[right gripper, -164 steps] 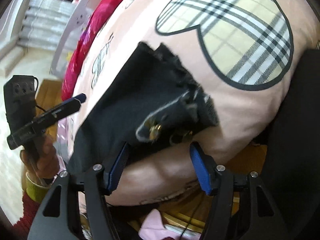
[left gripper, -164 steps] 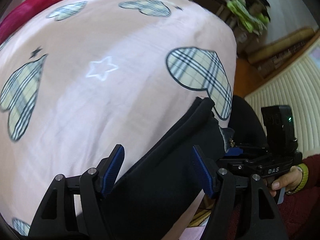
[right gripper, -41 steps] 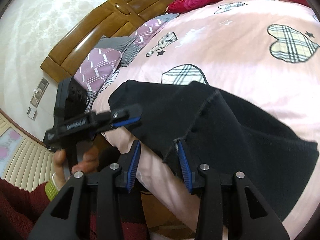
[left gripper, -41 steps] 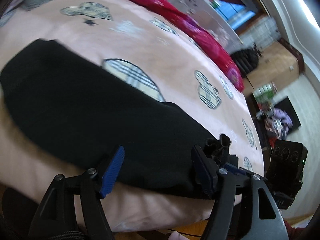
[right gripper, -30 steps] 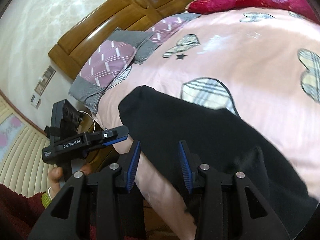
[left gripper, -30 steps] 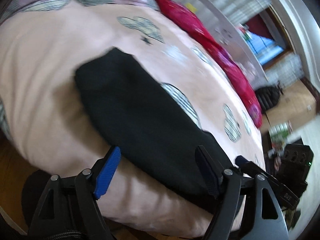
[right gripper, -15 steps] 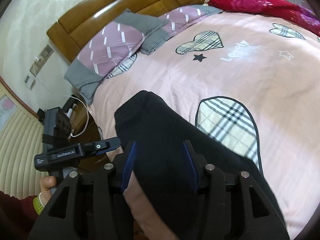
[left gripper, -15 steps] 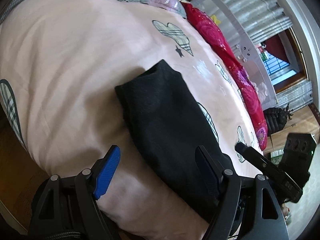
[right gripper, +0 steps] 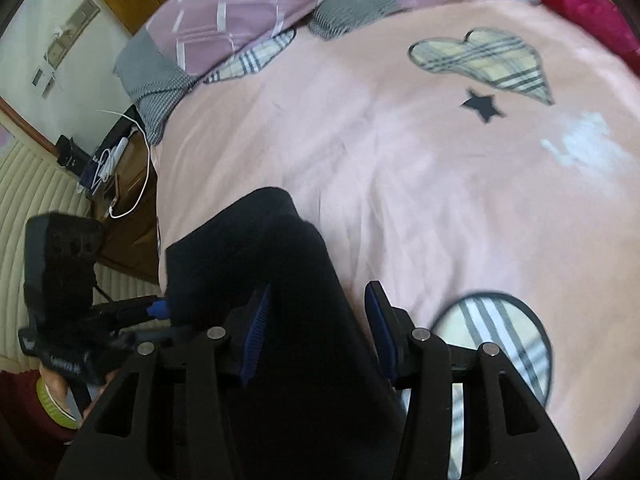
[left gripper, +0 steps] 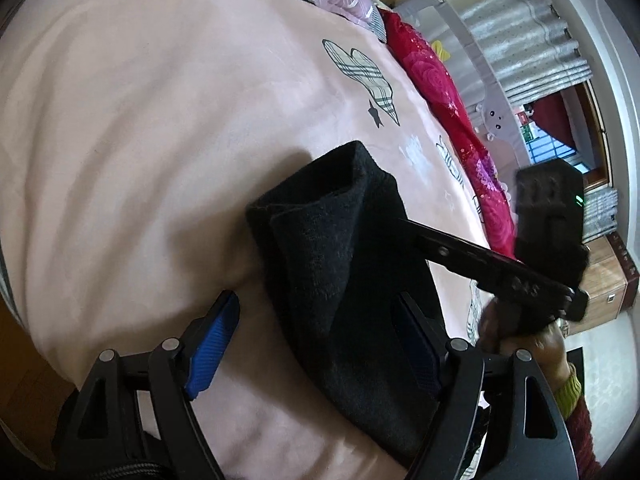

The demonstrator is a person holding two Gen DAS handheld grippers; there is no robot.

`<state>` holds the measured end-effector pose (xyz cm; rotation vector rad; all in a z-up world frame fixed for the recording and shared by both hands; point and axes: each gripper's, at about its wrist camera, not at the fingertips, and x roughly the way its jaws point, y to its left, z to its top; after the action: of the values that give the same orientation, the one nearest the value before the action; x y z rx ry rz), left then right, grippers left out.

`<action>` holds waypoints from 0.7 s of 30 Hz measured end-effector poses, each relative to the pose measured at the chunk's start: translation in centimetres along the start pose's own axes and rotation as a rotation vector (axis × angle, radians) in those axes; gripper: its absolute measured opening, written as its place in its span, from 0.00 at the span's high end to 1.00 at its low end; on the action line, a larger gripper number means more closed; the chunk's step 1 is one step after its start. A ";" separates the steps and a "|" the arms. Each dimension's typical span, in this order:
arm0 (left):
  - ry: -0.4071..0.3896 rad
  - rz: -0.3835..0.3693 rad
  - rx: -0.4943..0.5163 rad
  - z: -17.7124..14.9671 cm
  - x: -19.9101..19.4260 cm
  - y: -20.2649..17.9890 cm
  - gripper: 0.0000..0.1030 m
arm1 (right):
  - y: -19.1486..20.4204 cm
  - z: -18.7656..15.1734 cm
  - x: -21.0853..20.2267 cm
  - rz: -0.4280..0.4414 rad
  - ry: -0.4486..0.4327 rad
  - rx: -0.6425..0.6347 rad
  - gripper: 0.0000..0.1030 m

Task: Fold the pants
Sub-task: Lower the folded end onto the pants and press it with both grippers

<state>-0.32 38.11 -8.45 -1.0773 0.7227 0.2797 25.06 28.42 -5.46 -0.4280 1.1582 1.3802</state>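
The black pants lie as a long strip at the near edge of the pink bed, one end curled up. The left hand-held gripper stands wide apart around that strip; the right hand-held gripper is also apart over the cloth. A loose pinch could catch one layer only, and the strip may slide off the bed's near edge. Beyond the pants, toward the pillows, the bed offers open room.

Pink bedspread with plaid hearts and a black star lies ahead of both tongs. Purple-and-grey pillows sit beyond. Red floral blanket runs far right. White cable lies left, on a wooden nightstand.
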 end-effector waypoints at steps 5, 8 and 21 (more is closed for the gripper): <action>-0.015 0.018 0.028 0.2 0.7 -0.4 0.23 | -1.0 0.9 1.8 0.088 0.049 0.029 0.58; -0.020 0.042 0.058 0.0 0.9 -0.8 0.25 | -1.4 0.7 1.9 0.124 0.041 0.045 0.73; -0.051 0.003 0.147 0.5 0.0 -3.7 0.83 | -0.6 -0.6 -2.2 0.184 -0.066 0.077 0.79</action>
<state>1.85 36.82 -5.69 -0.9268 0.6885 0.2516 25.86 26.65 -4.13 -0.2232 1.2157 1.4916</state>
